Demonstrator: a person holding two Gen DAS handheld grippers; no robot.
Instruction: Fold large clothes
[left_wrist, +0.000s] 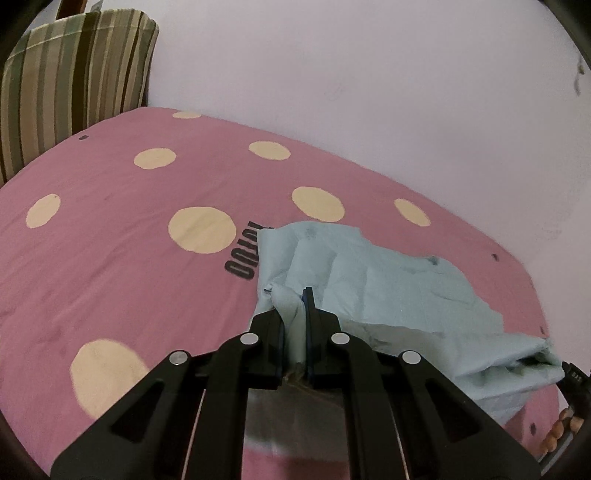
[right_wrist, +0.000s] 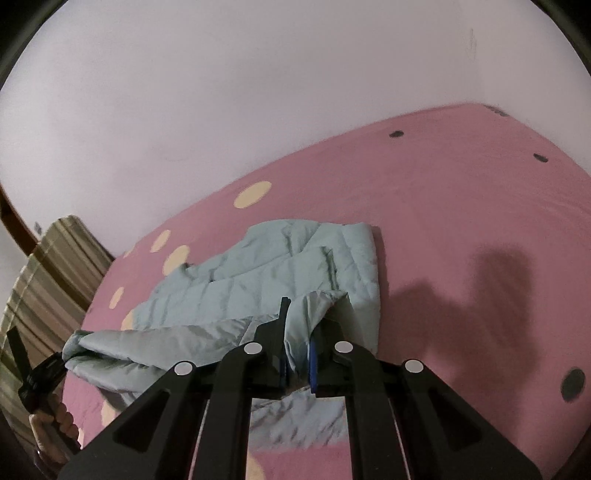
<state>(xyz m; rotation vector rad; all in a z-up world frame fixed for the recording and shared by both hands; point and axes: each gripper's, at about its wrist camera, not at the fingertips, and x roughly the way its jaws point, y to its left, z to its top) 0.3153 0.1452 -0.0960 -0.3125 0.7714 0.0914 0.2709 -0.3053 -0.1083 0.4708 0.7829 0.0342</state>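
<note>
Jacket (right_wrist: 258, 273), pale blue and quilted, lies crumpled on the pink spotted bed (left_wrist: 110, 258), on the side of the bed nearest the white wall (left_wrist: 369, 92), with a striped cushion (left_wrist: 74, 85) well apart from it at the bed's head. Each near corner of the jacket is pinched: the left hand-held gripper (left_wrist: 295, 306) is closed on a bunched fold of the fabric, and the right hand-held gripper (right_wrist: 299, 325) is likewise clamped on the opposite edge, so the near hem hangs lifted between them while the rest of the jacket rests on the bed. This looks like the middle of a fold, with the near half raised. The next move probably calls for carrying both corners together across the jacket toward its far edge, keeping the hem taut and level so the layers land square.
</note>
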